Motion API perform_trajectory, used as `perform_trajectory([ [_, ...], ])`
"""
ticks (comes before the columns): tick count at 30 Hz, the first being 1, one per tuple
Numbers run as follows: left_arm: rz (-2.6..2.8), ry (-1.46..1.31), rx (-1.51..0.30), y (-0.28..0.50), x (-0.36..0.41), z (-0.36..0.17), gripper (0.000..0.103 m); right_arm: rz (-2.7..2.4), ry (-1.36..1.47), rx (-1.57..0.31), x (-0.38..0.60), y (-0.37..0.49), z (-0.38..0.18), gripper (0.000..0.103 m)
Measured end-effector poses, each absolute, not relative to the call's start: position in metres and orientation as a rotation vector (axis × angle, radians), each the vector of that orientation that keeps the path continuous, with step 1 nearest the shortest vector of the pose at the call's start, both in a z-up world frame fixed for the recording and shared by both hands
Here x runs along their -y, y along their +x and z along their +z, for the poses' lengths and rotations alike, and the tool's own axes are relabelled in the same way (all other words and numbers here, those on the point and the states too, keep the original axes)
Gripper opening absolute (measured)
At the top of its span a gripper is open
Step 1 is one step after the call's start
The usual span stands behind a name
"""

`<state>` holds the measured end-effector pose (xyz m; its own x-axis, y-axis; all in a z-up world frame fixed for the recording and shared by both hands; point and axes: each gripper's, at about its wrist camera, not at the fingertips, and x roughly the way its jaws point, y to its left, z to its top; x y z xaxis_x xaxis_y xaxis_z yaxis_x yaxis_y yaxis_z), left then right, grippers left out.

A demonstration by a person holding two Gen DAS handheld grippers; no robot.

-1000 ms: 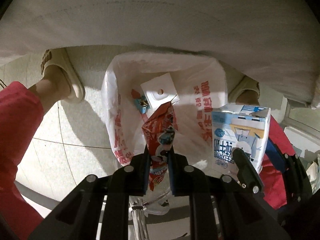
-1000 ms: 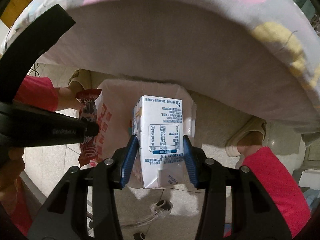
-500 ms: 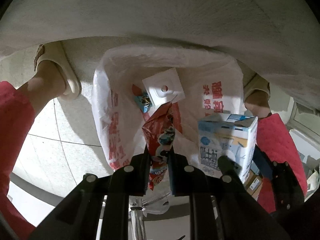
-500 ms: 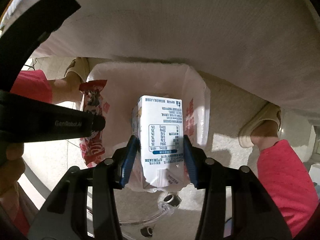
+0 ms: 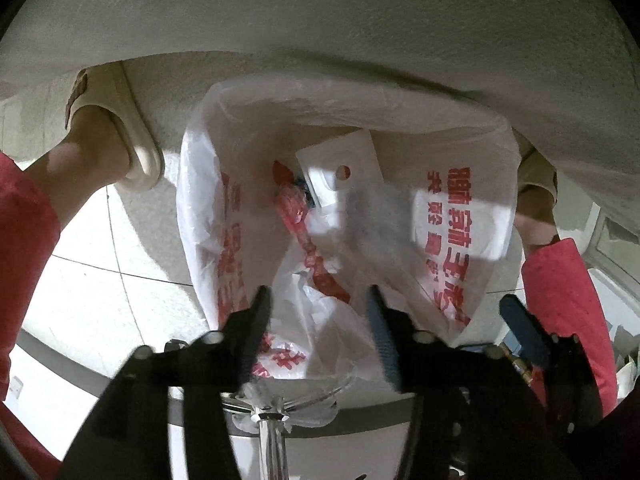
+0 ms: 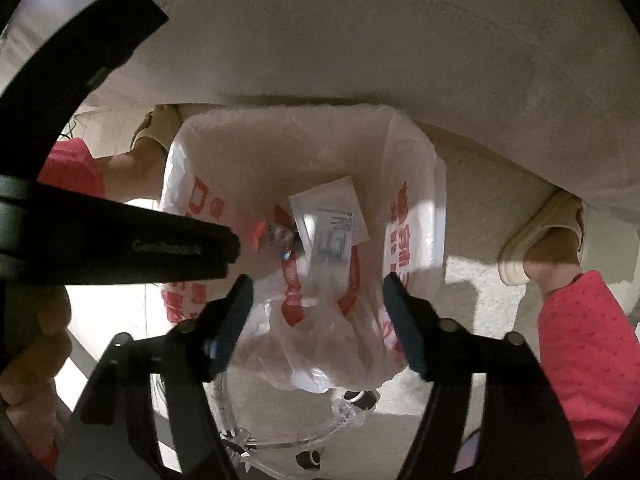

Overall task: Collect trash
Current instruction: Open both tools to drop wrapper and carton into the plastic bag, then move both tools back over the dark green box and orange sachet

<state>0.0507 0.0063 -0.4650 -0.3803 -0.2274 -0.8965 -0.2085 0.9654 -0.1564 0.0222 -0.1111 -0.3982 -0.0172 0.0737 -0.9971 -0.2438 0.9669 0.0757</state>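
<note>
My left gripper (image 5: 318, 306) is opening, nothing pressed between its jaws; my right gripper (image 6: 318, 294) is opening too, equally empty. Below both, the white plastic bag with red lettering (image 5: 460, 216) gapes on the floor, holding the red snack wrapper (image 5: 304, 232) and the white-and-blue milk carton (image 6: 332, 232).

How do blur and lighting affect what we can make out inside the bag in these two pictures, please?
Left wrist view: the snack wrapper and milk carton in the plastic bag are smeared by motion, and sunlit floor tiles glare. Right wrist view: the carton's print is blurred, the bag's far wall is dim, and fisheye bending curves every edge.
</note>
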Motion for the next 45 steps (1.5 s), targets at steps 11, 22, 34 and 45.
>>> perform_trajectory([
  [11, 0.010, -0.221, -1.922, 0.037, -0.019, -0.423, 0.067, 0.284, -0.182, -1.503, 0.106, 0.010, -0.354, 0.073],
  [22, -0.108, -0.184, -1.717, 0.023, -0.043, -0.282, 0.073, 0.303, -0.397, -1.162, 0.113, -0.015, -0.208, 0.079],
  [34, -0.320, 0.055, -1.458, 0.131, -0.034, -0.072, 0.089, 0.251, -0.358, -0.855, 0.188, 0.066, -0.006, 0.090],
  [45, -0.467, 0.201, -1.490, 0.248, 0.024, -0.039, 0.091, 0.339, -0.415, -0.800, 0.199, 0.166, 0.057, 0.092],
])
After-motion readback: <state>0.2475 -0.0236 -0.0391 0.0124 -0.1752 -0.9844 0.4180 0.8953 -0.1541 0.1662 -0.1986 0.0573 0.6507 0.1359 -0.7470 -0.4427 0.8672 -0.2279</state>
